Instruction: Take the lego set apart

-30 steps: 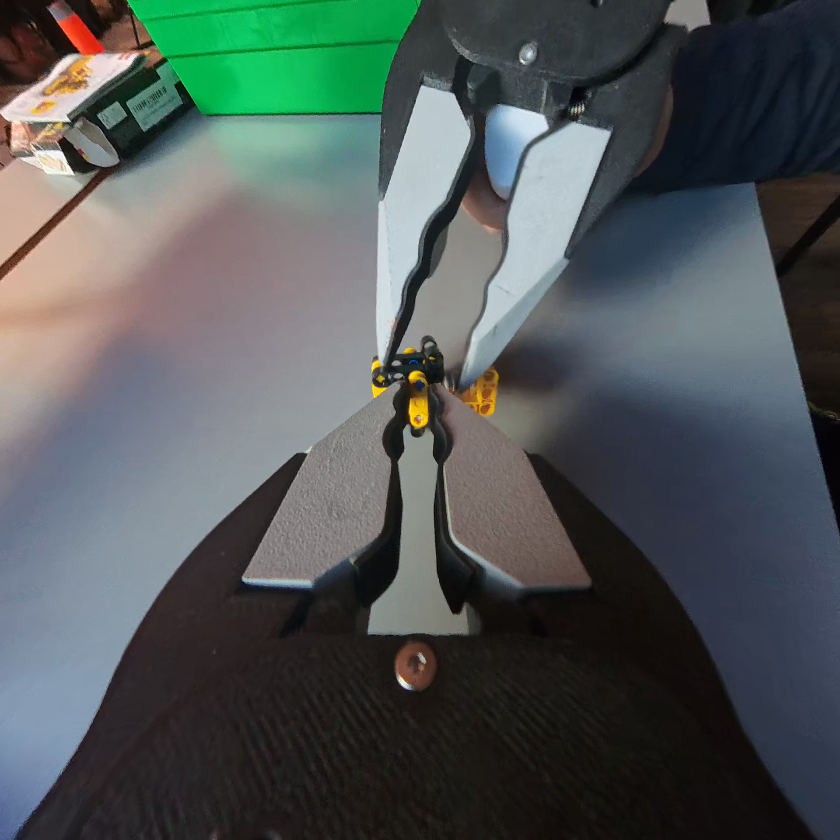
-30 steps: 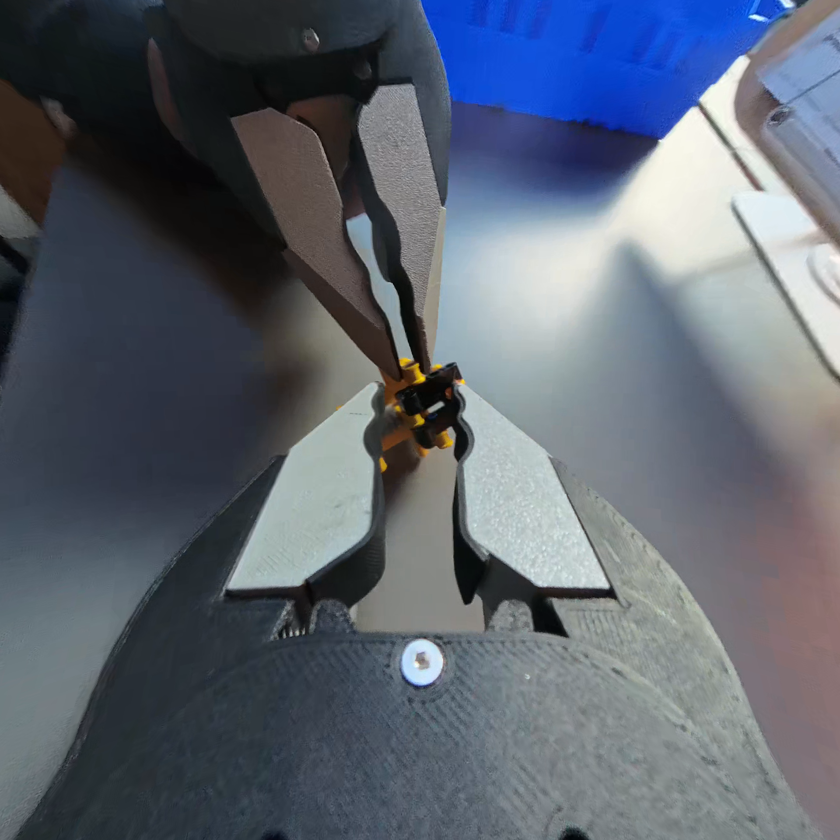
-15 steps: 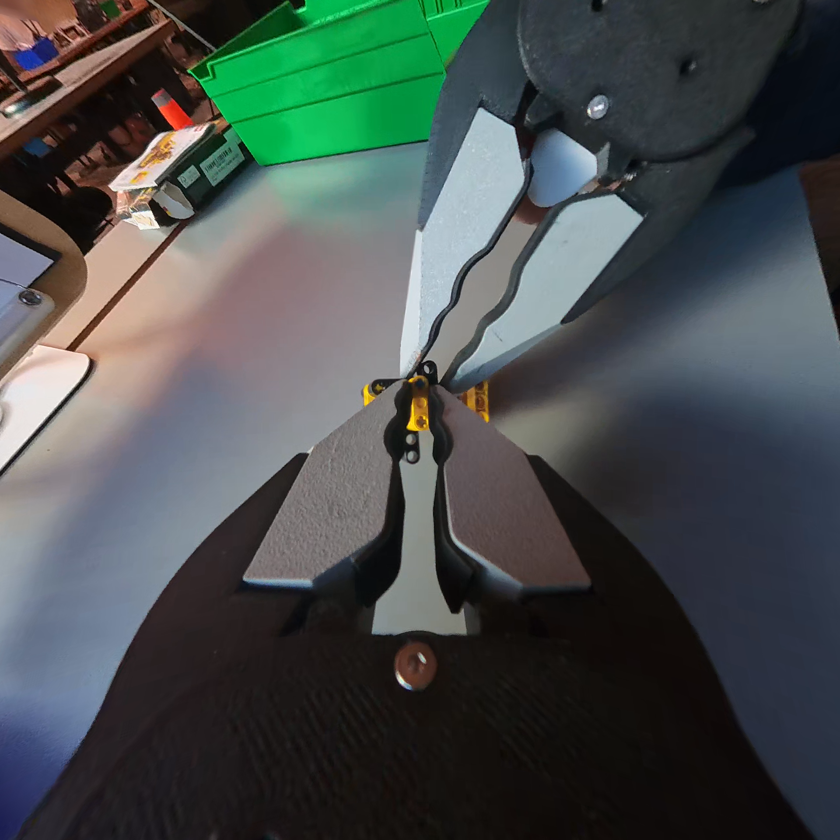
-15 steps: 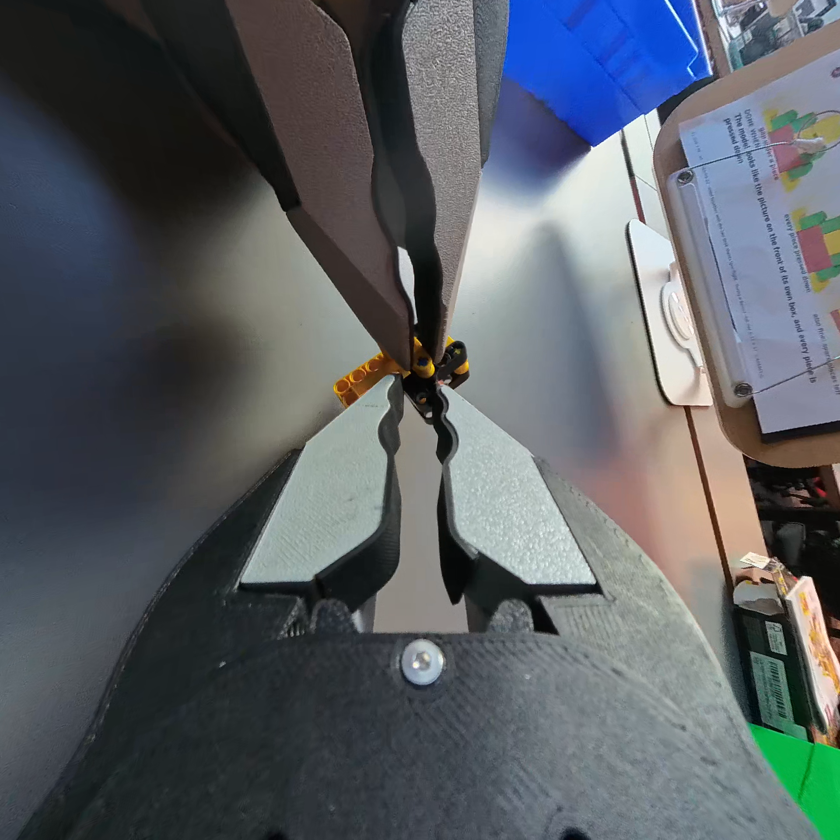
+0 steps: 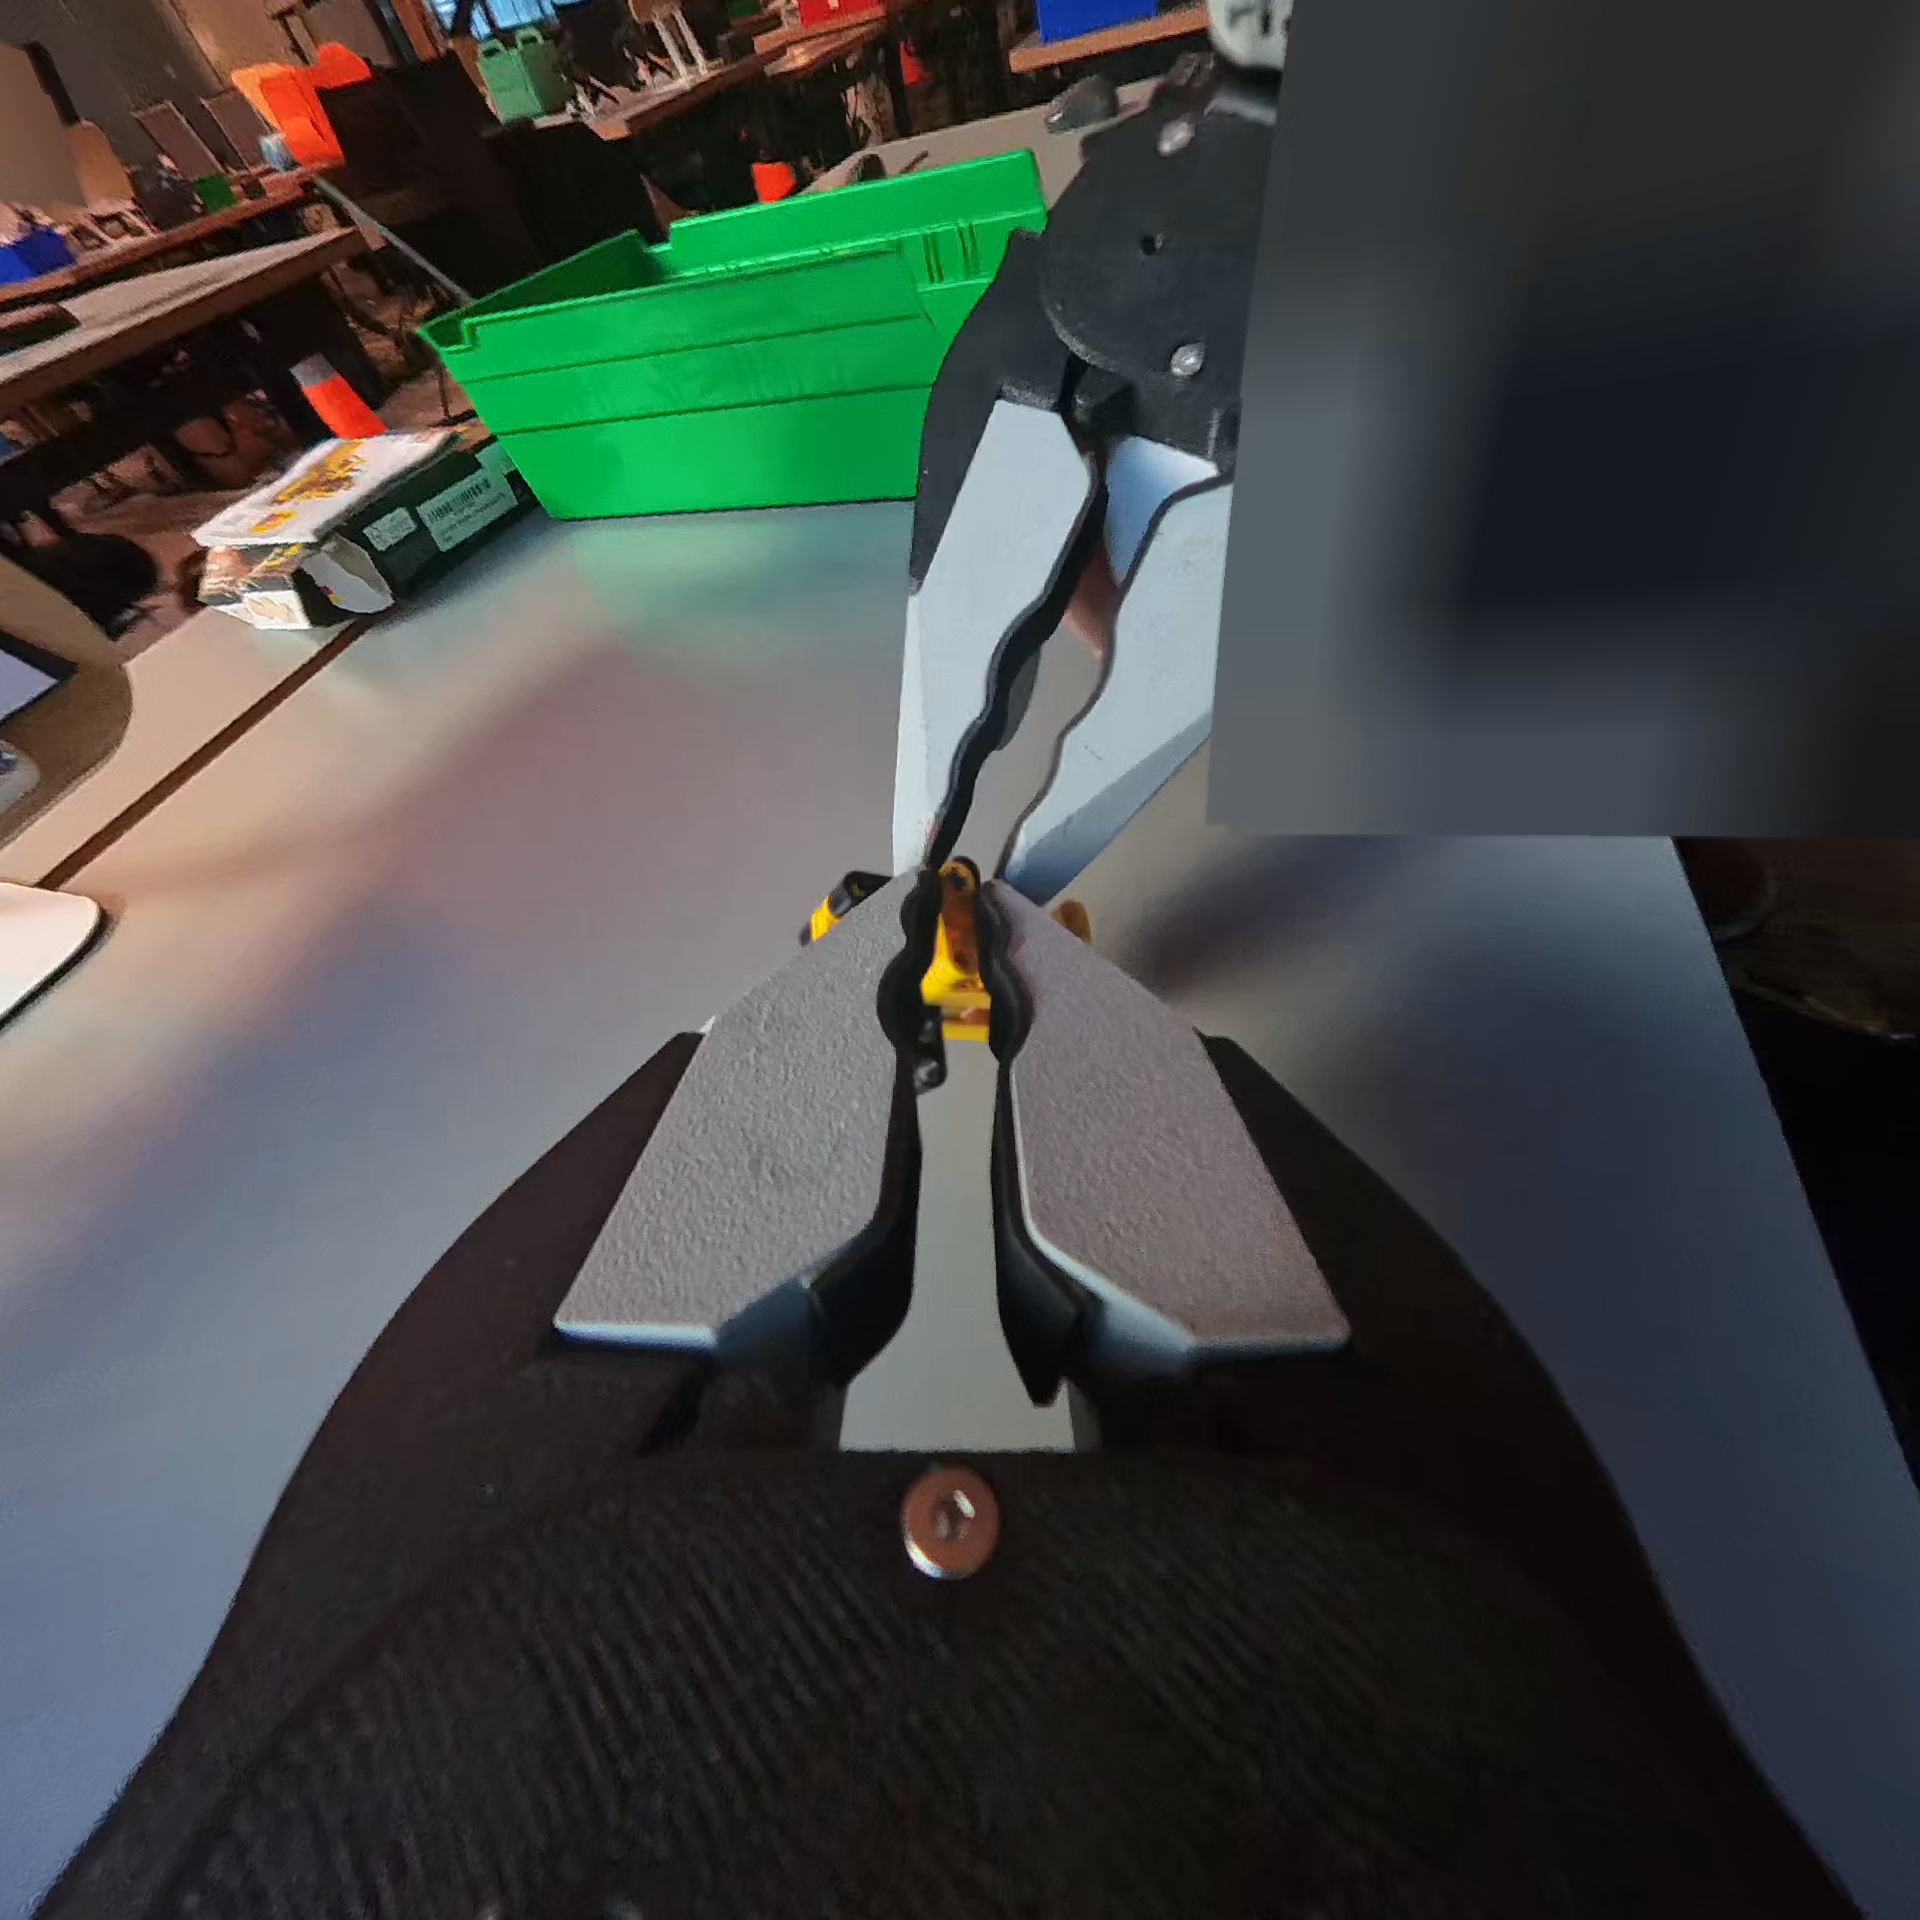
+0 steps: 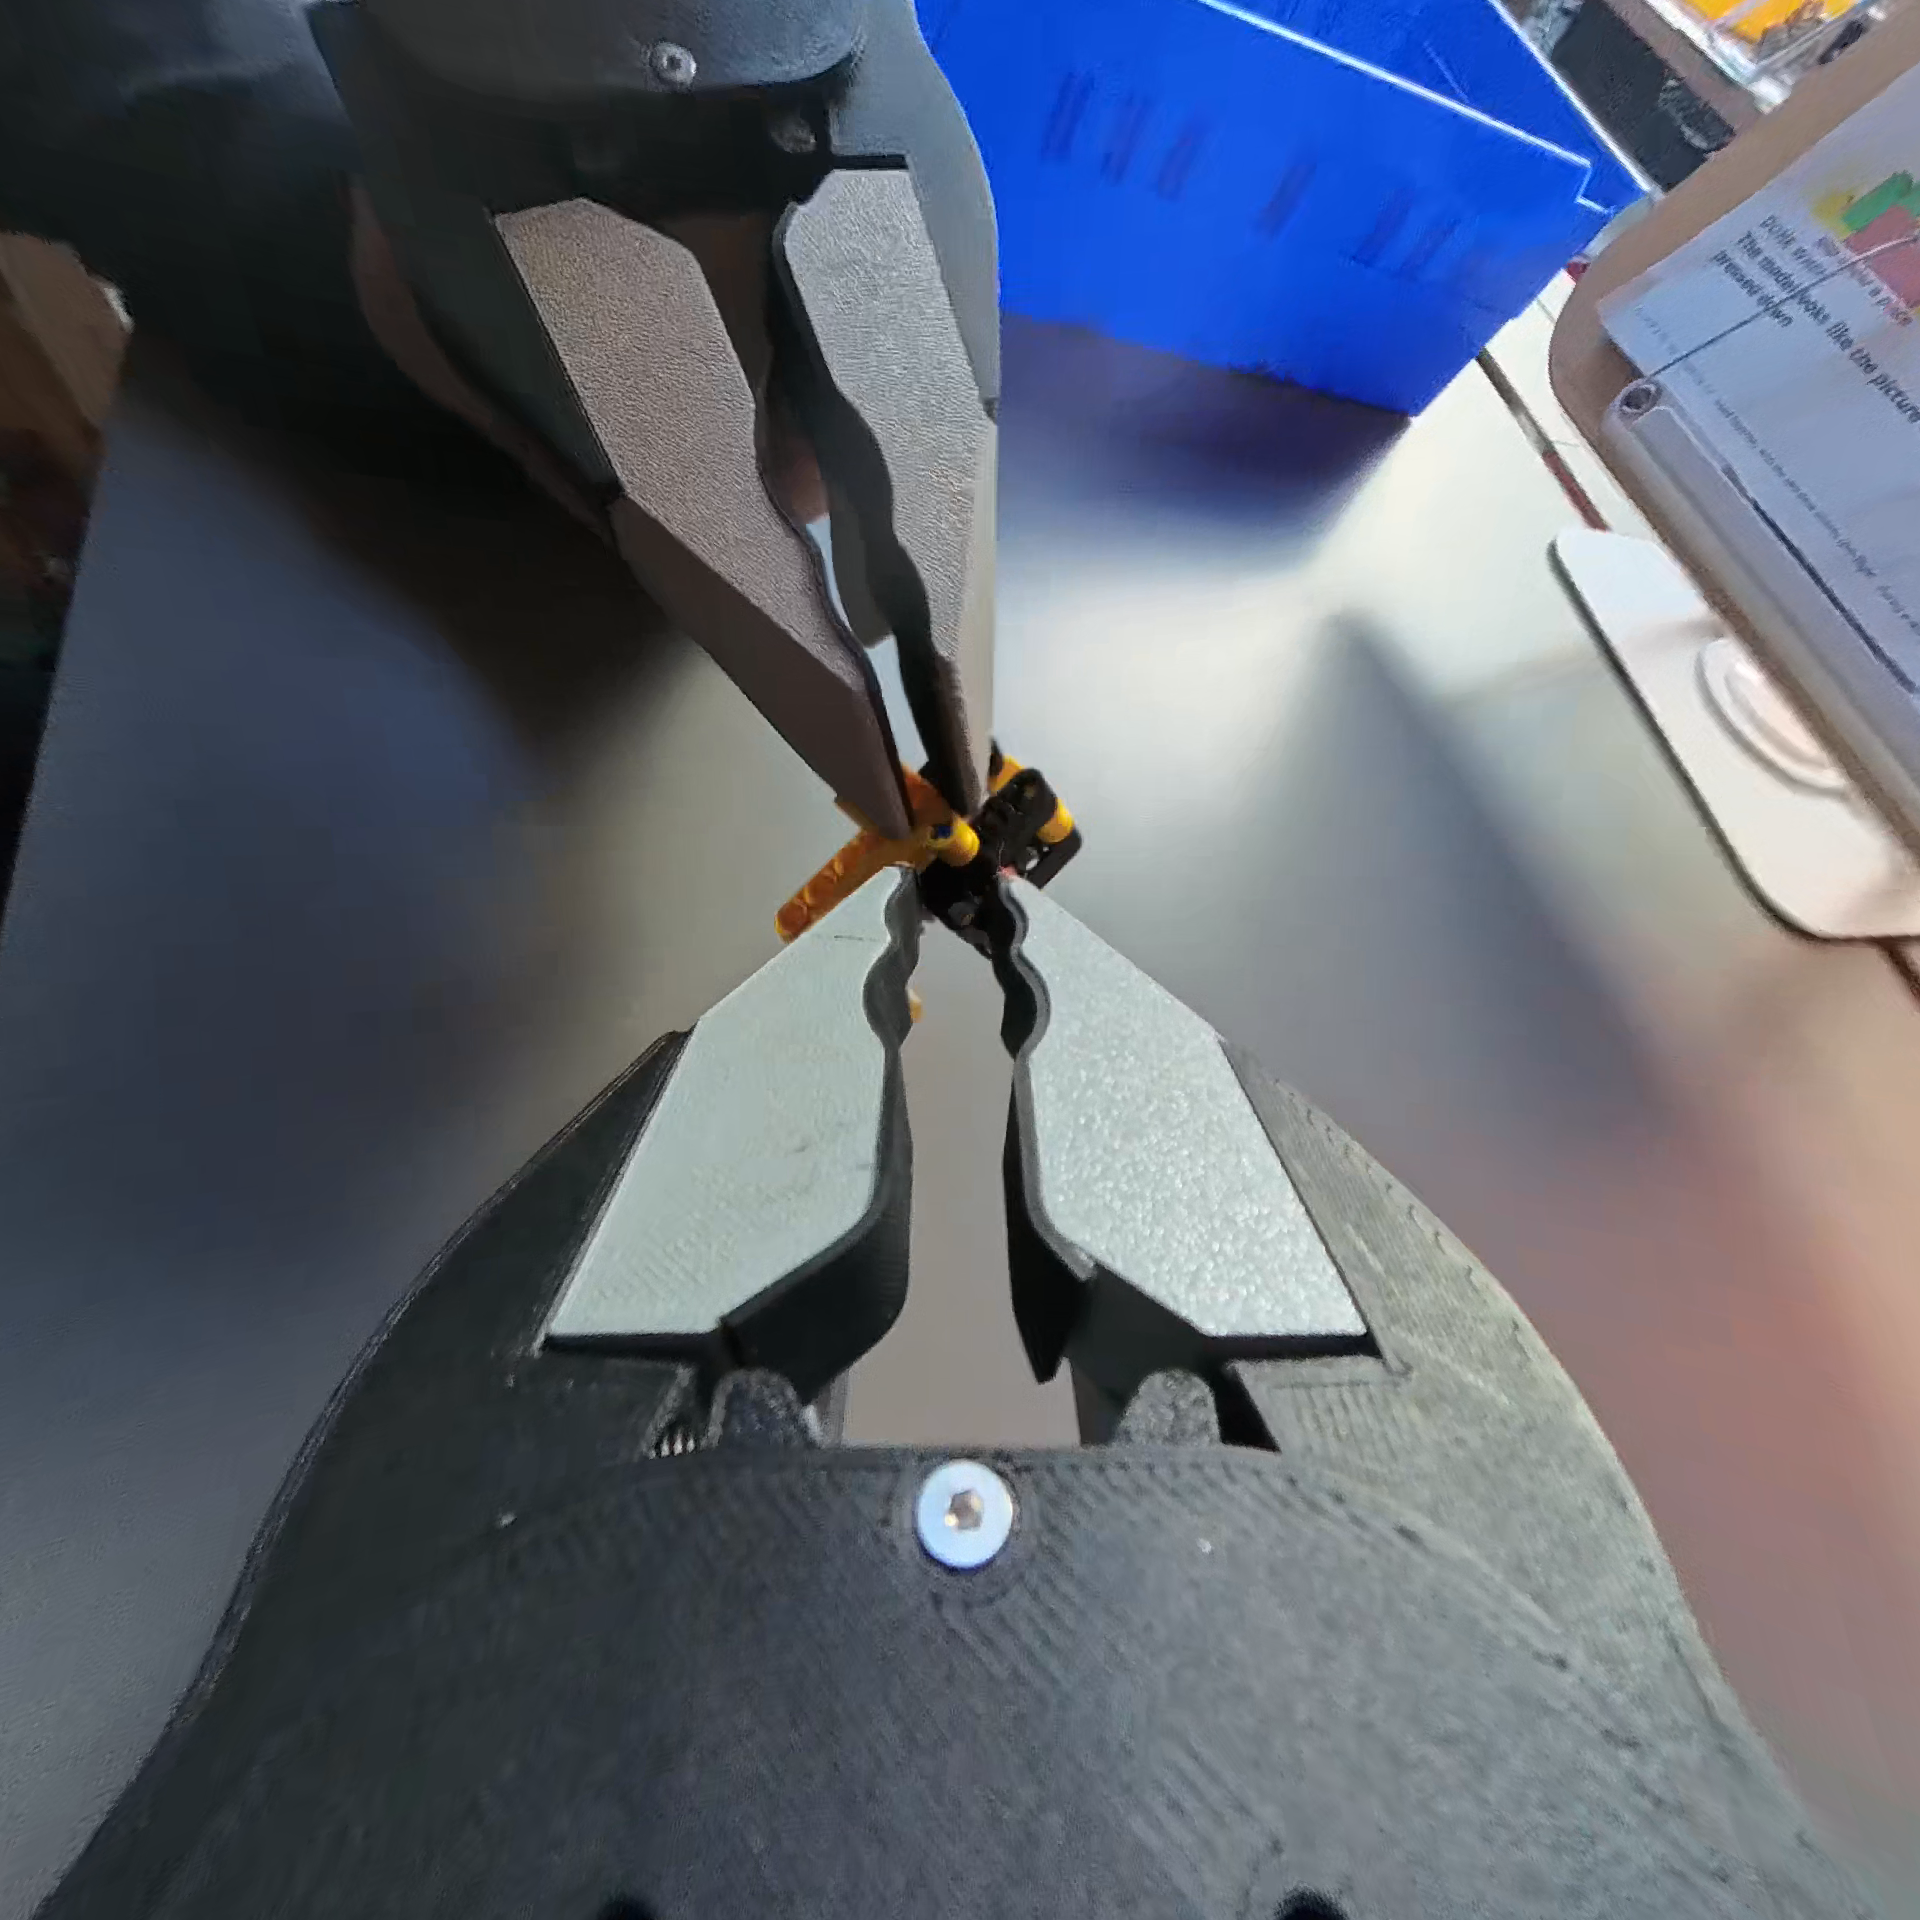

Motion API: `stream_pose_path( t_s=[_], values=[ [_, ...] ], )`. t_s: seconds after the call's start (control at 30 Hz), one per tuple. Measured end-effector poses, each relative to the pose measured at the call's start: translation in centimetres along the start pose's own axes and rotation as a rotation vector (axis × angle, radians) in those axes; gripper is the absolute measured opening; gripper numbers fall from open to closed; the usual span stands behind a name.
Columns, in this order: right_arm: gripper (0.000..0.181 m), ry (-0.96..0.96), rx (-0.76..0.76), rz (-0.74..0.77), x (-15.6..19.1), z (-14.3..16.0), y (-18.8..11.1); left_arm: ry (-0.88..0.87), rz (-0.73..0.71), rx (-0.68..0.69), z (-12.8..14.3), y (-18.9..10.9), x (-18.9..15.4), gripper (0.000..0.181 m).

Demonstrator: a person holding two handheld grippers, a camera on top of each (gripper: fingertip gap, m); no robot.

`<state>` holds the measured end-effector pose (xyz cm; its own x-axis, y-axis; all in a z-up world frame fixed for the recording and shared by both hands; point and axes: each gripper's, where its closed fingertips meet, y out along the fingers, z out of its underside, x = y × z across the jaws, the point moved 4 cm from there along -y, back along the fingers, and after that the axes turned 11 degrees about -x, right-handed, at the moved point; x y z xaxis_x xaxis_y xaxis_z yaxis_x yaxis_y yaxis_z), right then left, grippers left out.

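Observation:
The lego set is a small yellow and black assembly held between both grippers, just over the grey table. My left gripper is shut on its yellow beam. My right gripper is shut on its black part. In the right wrist view the left gripper comes down from above and pinches the yellow beam. In the left wrist view the right gripper meets mine tip to tip. Most of the set is hidden by the fingers.
A green bin stands at the table's far edge, with a dark box and booklet to its left. A blue bin stands on the opposite side. A stand with a printed sheet and its white base are nearby. My left and right fingertips are right by each other.
My right gripper was open around the set one second ago and has since shut on the black part. Both grippers have tilted, so more of the room shows.

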<state>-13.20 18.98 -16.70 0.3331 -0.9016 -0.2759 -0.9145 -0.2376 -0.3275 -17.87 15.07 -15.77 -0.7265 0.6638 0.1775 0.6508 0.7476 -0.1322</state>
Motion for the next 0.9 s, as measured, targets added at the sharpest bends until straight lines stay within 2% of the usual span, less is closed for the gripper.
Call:
stream_pose_path(
  t_s=[0.07,0.13,0.2,0.3,0.33,0.47,0.57,0.7,0.8,0.87,0.9],
  values=[
    [0.011,0.108,0.026,0.038,-1.5,1.3,-0.4,-0.016,-0.005,0.001,-0.2,-0.7,0.4,0.0],
    [0.011,0.253,-0.011,0.015,-2.6,1.9,-0.9,-0.002,-0.045,-0.015,-0.8,-1.9,1.2,0.009],
    [0.011,0.379,-0.058,-0.023,-3.0,1.7,-1.0,-0.015,-0.076,0.016,-0.3,-2.5,1.7,0.015],
    [0.012,0.432,-0.091,-0.064,-3.0,1.5,-0.7,-0.061,-0.095,0.134,1.7,-1.8,1.9,0.028],
    [0.011,0.452,-0.091,-0.088,-2.8,1.5,-0.5,-0.056,-0.09,0.151,1.9,-1.5,1.7,0.027],
    [0.012,0.591,-0.109,-0.24,-1.7,1.3,0.1,0.033,-0.108,0.101,1.1,-0.8,1.2,0.018],
    [0.011,0.685,-0.133,-0.283,-2.1,1.3,0.1,0.047,-0.097,0.115,1.1,-0.5,0.9,0.026],
    [0.012,0.758,-0.137,-0.367,-1.8,1.3,0.0,0.036,-0.093,0.096,0.7,-0.7,0.9,0.027],
    [0.012,0.799,-0.078,-0.397,-1.4,1.9,0.3,-0.042,-0.06,0.113,1.2,-0.8,1.1,0.037],
    [0.012,0.846,-0.073,-0.431,-1.2,2.1,0.2,-0.128,0.035,0.141,1.8,-0.8,0.3,0.026],
    [0.012,0.863,-0.084,-0.444,-1.3,2.0,0.1,-0.149,0.049,0.129,1.7,-0.9,0.3,0.026]
  ],
)
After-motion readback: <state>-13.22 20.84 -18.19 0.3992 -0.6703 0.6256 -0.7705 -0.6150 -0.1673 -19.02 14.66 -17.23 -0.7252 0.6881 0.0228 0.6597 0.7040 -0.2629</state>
